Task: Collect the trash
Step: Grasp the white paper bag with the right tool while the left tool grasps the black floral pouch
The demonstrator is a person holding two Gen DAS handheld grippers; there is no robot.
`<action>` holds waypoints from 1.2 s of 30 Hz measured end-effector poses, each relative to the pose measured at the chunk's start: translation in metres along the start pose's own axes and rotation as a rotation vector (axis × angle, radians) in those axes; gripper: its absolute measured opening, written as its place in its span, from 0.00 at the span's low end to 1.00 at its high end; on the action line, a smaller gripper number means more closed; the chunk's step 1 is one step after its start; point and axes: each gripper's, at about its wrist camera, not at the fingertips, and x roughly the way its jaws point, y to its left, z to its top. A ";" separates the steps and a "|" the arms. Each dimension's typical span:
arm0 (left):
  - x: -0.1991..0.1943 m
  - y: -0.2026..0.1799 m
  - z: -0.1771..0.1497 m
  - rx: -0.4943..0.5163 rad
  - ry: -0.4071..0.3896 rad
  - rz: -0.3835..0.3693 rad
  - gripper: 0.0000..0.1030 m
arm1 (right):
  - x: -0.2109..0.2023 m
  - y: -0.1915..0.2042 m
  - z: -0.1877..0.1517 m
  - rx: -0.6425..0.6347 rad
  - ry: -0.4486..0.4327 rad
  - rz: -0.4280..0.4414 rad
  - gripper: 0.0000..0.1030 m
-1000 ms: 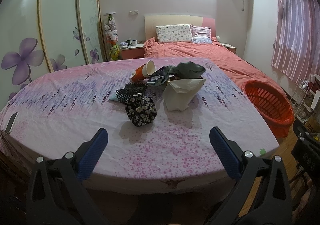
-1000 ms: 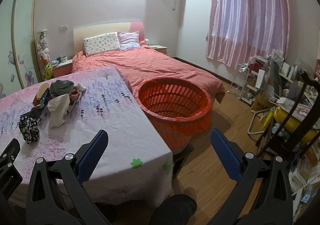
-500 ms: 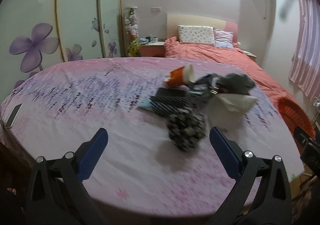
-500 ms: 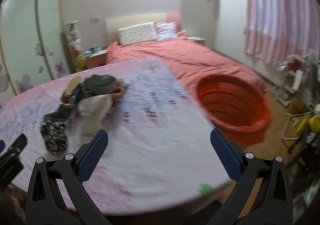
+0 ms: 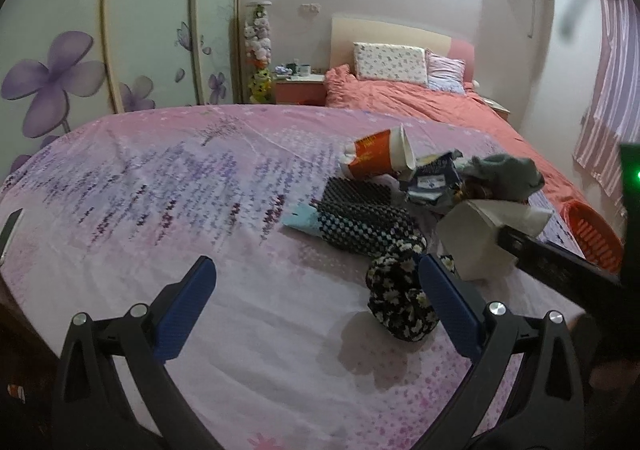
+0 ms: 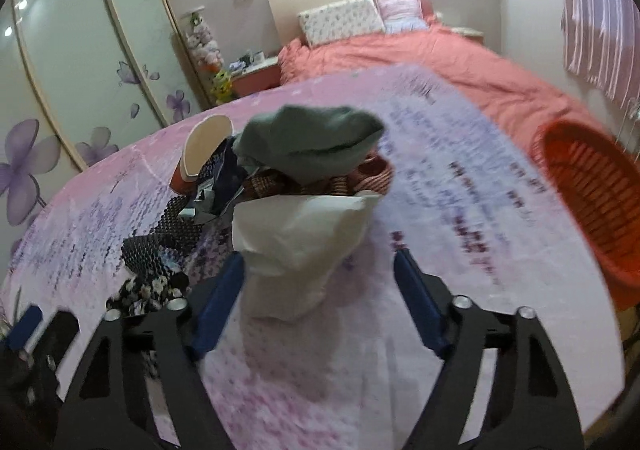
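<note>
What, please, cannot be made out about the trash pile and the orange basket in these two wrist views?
- Orange slatted plastic basket: inside blurred; right edge crops it.
- Contents of white paper bag: hidden by its walls, both views.
- Print on orange paper cup: too small, left view.

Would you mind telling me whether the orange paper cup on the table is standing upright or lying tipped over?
Tipped over. The orange paper cup lies on its side on the pink tablecloth, its white mouth facing sideways toward the crumpled wrappers beside it.
</note>
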 end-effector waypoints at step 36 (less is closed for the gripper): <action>0.039 -0.040 0.001 0.109 0.119 -0.195 0.15 | -0.038 -0.002 -0.006 -0.065 -0.067 0.133 0.09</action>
